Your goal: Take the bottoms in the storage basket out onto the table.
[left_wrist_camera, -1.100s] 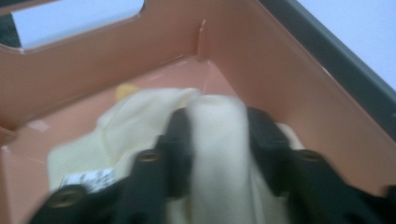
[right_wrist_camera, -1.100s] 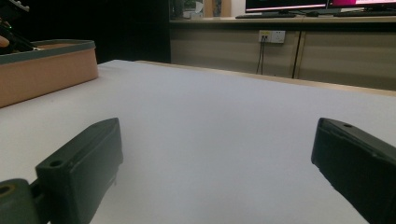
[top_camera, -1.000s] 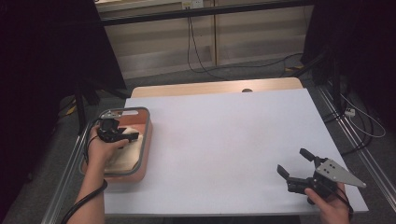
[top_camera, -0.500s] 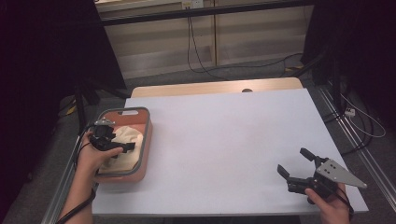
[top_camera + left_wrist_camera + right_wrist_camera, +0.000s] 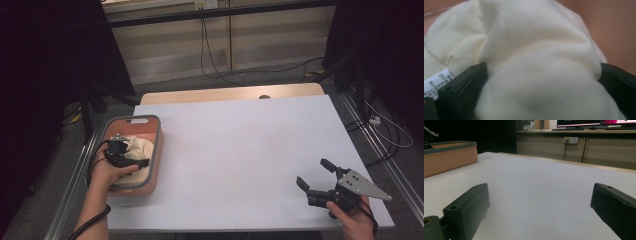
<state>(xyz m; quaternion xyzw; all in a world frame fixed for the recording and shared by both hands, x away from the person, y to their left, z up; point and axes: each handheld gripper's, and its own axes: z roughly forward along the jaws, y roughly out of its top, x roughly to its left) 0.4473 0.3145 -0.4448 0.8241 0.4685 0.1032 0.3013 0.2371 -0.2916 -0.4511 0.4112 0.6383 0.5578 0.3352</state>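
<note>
High view: a cream cloth (image 5: 136,148) is seen bunched inside a salmon bin (image 5: 155,150) with a grey rim, standing at the left edge of the white counter (image 5: 250,150). The left gripper (image 5: 131,161) is lowered into the bin onto the cloth; its jaws have just been opening and stand spread, with the cloth between them but not yet pinched. The right gripper (image 5: 315,176) is held low over the near right corner of the counter, well apart from the bin, its fingers released and nothing between them. Left gripper view: the cloth (image 5: 536,57) is shown as a fine knit, soft and limp, heaped in rounded folds against the bin's floor; it is judged light, not fragile and not slippery, but likely to sag and trail once lifted. The raised fold between the two black fingers (image 5: 464,87) is judged the best place to be taken, with a good thickness gathered so that the knit does not slide out. A ribbed hem and a white sewn-in label (image 5: 435,86) are seen at the lower left; small printed characters and care symbols are present on the label, but they cannot be read. Right gripper view: the bin's side (image 5: 449,160) is seen far off at the left across the bare counter, and the open fingers (image 5: 466,212) frame empty surface; monitors on a far bench carry no legible writing.
</note>
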